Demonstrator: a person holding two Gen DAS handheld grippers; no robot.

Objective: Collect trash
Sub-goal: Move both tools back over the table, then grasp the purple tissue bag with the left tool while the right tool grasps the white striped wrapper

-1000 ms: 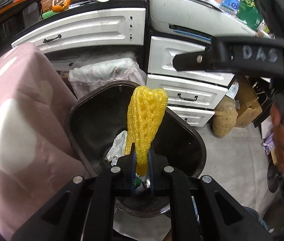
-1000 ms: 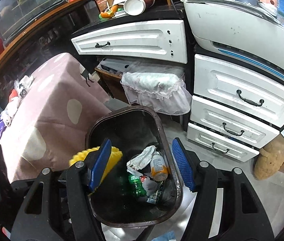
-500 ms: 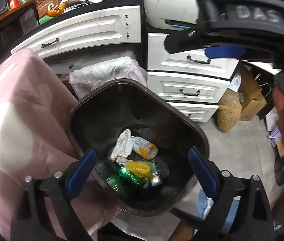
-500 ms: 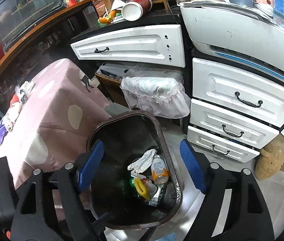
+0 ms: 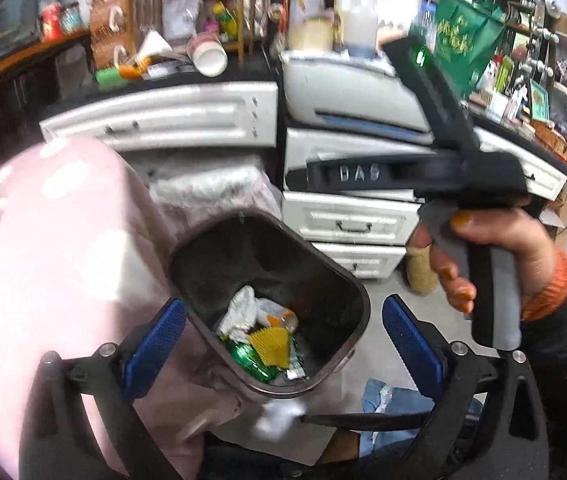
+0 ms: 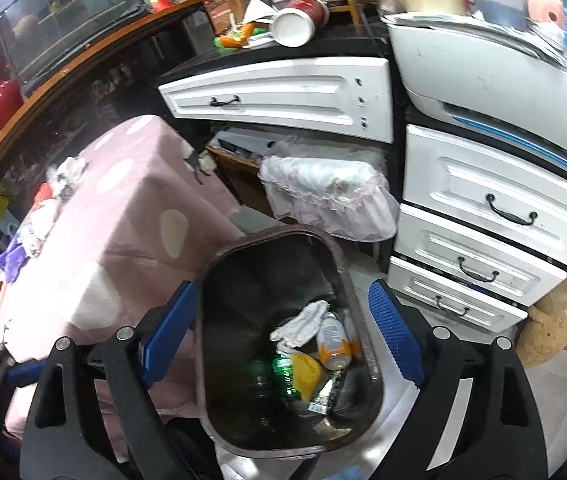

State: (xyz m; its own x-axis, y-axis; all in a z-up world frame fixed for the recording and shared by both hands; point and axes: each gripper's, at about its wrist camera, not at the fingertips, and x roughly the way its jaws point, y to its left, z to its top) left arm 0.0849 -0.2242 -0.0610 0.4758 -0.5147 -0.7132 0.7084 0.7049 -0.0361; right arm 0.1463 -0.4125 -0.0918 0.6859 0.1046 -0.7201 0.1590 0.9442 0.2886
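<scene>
A dark brown trash bin (image 5: 347, 280) stands on the floor below both grippers. At its bottom lie a yellow foam net (image 5: 269, 344), a green bottle (image 5: 247, 356), crumpled white paper (image 5: 243, 312) and an orange-labelled bottle (image 6: 333, 344). My left gripper (image 5: 283, 306) hangs above the bin (image 6: 347, 276), its jaws opening wide and nothing between them. My right gripper (image 6: 283, 292) is also over the bin, its jaws opening and empty. The foam net (image 6: 307, 368) lies beside the green bottle (image 6: 283, 372). A person's hand (image 5: 495, 256) holds the right tool's handle.
A table under a pink spotted cloth (image 6: 123, 220) touches the bin's left side. White drawers (image 6: 483, 208) and a frilly covered box (image 6: 323, 192) stand behind it. A white scrap (image 5: 279, 416) lies on the floor in front, and a brown sack (image 6: 547, 332) sits at the right.
My left gripper opened and let go of the yellow foam net, which fell into the bin; the gripper then rose and drew back. The right gripper's jaws spread wider.
</scene>
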